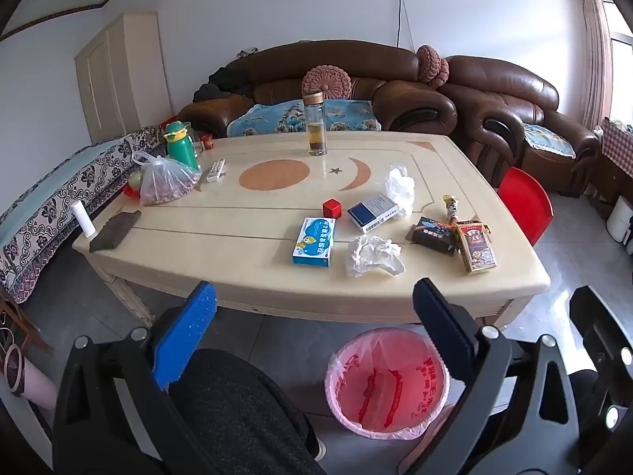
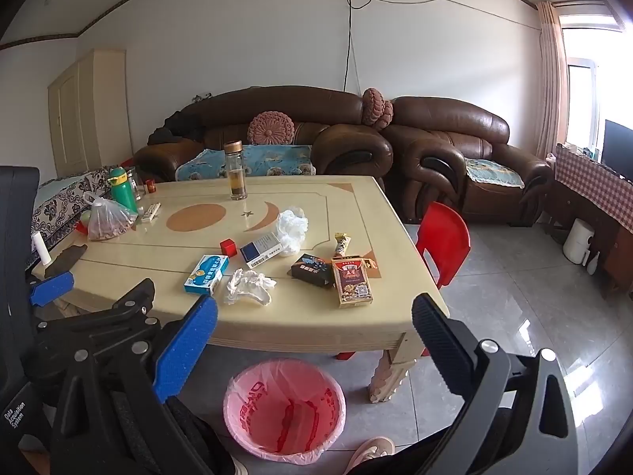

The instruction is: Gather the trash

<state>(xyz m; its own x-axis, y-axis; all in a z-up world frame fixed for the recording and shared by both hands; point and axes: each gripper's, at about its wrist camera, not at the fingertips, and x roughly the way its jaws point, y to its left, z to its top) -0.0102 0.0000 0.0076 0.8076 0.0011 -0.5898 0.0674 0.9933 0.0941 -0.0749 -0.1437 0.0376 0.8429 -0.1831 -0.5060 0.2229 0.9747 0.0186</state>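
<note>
On the cream coffee table (image 1: 245, 277) (image 2: 300, 328) lie a crumpled white tissue (image 1: 372, 255) (image 2: 248, 285), a second white wad (image 1: 400, 188) (image 2: 292, 226), a light blue box (image 1: 314, 241) (image 2: 206, 275), a blue-and-white box (image 1: 372, 211) (image 2: 263, 254), a black box (image 1: 433, 234) (image 2: 312, 270), a red-gold box (image 1: 476, 251) (image 2: 351, 287) and a snack wrapper (image 1: 452, 208) (image 2: 342, 242). A bin with a pink liner (image 1: 385, 382) (image 2: 284, 409) stands on the floor before the table. My left gripper (image 1: 314, 297) and right gripper (image 2: 314, 308) hover open and empty, short of the table's near edge.
A glass bottle (image 1: 315, 124), green flask (image 1: 180, 144), plastic bag of food (image 1: 166, 182), remote (image 1: 215, 170), small red cube (image 1: 331, 208) and dark cloth (image 1: 114, 231) also sit on the table. A red plastic chair (image 2: 443, 243) stands at the right. Brown sofas line the back.
</note>
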